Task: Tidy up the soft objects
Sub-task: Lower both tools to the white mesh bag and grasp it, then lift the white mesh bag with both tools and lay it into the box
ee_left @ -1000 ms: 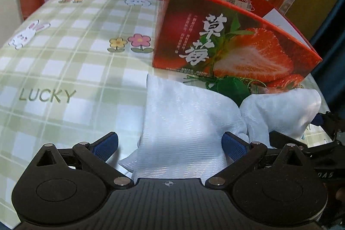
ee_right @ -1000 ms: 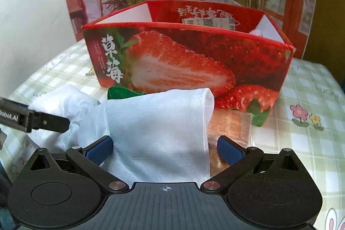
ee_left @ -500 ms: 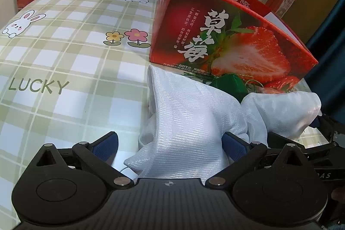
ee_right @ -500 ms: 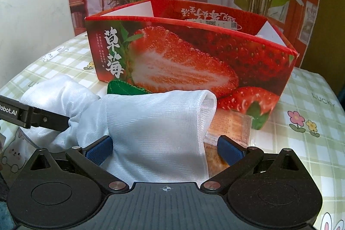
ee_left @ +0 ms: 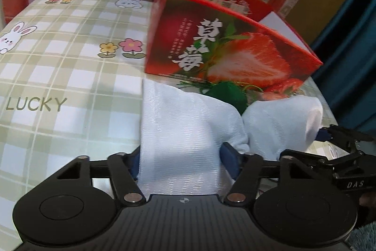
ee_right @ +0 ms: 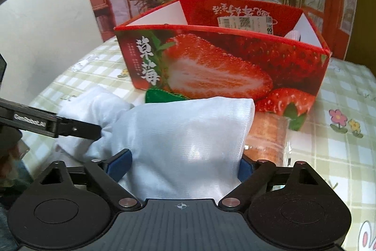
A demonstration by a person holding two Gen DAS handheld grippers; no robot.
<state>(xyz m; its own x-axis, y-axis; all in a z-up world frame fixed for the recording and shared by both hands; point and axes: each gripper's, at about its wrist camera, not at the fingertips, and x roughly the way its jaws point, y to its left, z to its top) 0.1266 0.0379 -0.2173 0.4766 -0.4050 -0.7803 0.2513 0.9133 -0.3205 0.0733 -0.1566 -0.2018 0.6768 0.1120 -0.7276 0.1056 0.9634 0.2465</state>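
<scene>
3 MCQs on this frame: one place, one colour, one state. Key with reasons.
1. The white cloth lies where relative to the strawberry box?
A. inside it
B. in front of it, on the checked tablecloth
C. behind it

2. Colour of the gripper finger pads?
A. blue
B. yellow
C. white

3. The left gripper is:
A. wide open, empty
B. closed on the cloth
C. out of view

Key: B, cloth sits before the box's front wall; A, blue pads flank the cloth; B, both pads press the fabric.

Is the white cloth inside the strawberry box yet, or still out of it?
Still out. The white cloth sits in front of the strawberry box, gripped at each end by the left gripper and right gripper.
</scene>
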